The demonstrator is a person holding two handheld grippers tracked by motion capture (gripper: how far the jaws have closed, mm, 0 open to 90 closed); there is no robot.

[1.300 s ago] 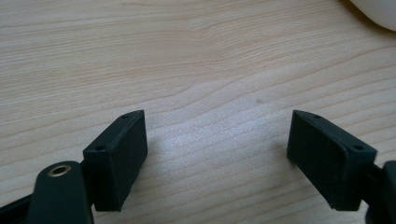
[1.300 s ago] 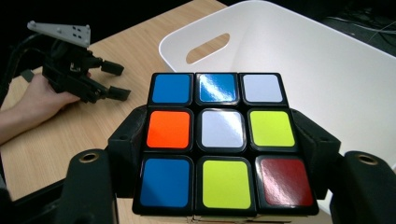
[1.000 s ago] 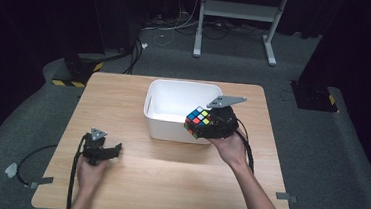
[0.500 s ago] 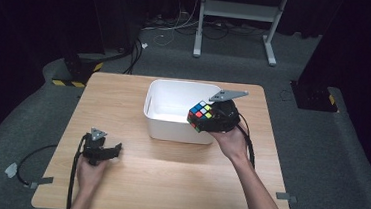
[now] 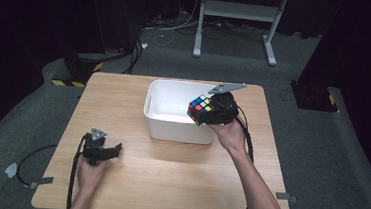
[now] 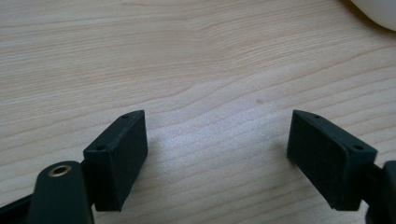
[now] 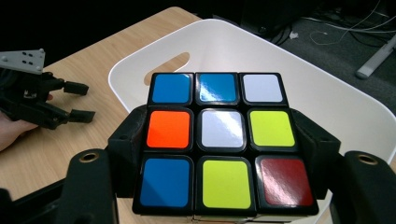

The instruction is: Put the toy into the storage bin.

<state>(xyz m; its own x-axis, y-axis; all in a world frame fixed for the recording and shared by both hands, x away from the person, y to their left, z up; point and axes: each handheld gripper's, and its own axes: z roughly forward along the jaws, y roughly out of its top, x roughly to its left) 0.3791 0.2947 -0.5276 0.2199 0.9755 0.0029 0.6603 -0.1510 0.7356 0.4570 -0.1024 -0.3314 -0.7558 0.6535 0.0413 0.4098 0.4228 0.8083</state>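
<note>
High view. Item: multicoloured plastic puzzle cube, clamped in your right gripper and carried above the right-hand rim of the white rectangular plastic bin on the pale wooden table. The cube sits over the bin's edge, partly over its hollow. Your left gripper rests low over the table's left front, well apart from the bin, jaws spread, nothing between them. Advice: bring the cube further in over the open middle before you lower it, so it does not catch the rim.

Left gripper view. Item: two black jaws standing wide over bare wood grain; a white corner of the bin shows at upper right. Keep this hand parked; it has no part in the placing.

Right gripper view. Item: cube gripped on its two side faces, top face level, the bin's white floor and slotted handle beyond it. Lower it close to the floor and ease the jaws apart only then, to avoid a tumble.
</note>
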